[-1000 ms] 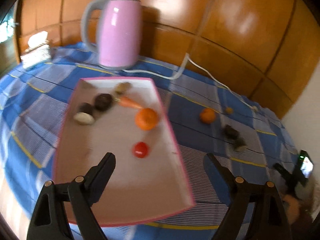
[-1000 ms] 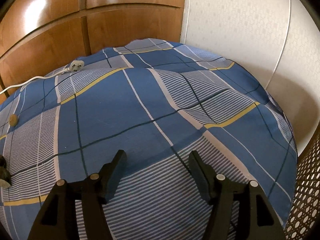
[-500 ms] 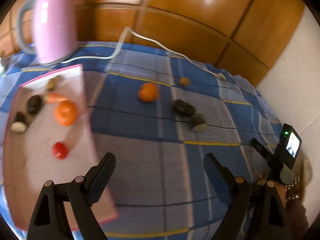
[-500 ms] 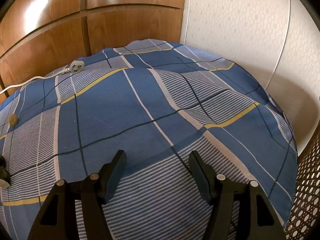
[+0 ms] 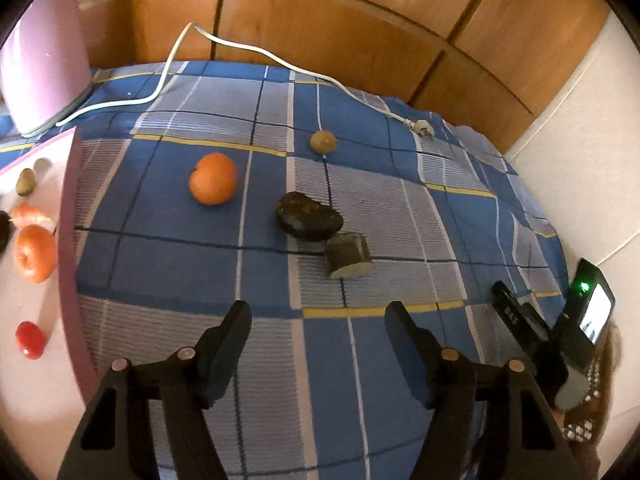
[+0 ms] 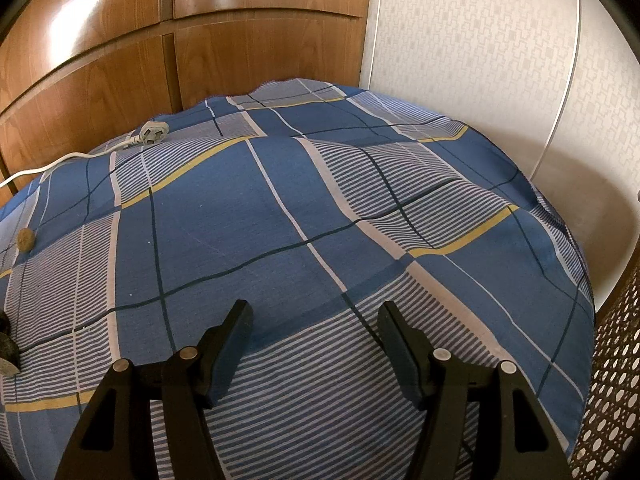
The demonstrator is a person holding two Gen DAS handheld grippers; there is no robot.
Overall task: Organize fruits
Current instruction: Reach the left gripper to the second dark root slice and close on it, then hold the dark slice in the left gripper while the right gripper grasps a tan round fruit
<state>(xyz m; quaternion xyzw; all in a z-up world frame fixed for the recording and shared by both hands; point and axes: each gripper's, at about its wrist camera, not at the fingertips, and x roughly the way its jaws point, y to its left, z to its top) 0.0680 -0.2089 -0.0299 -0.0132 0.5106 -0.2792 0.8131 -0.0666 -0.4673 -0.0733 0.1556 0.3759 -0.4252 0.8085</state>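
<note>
On the blue plaid cloth lie an orange [image 5: 213, 178], a dark lumpy fruit [image 5: 309, 216], a cut dark piece [image 5: 347, 255] and a small brown fruit [image 5: 322, 141]. The pink-rimmed tray [image 5: 68, 240] at the left edge holds another orange [image 5: 34, 253], a red tomato [image 5: 29, 340] and other pieces. My left gripper [image 5: 318, 326] hovers short of the loose fruits, its jaws closing with nothing between them. My right gripper [image 6: 316, 322] stands open over bare cloth. The small brown fruit [image 6: 26, 239] shows at the right wrist view's left edge.
A pink kettle [image 5: 44, 60] stands at the back left, its white cord [image 5: 280, 60] trailing to a plug [image 5: 423, 130]. Wooden panels back the table; a white wall closes the right side. The other gripper's body with its lit screen [image 5: 592, 312] sits at the right.
The left gripper has swung right, from over the tray to over the loose fruits, and its jaws have narrowed. The right gripper has not moved.
</note>
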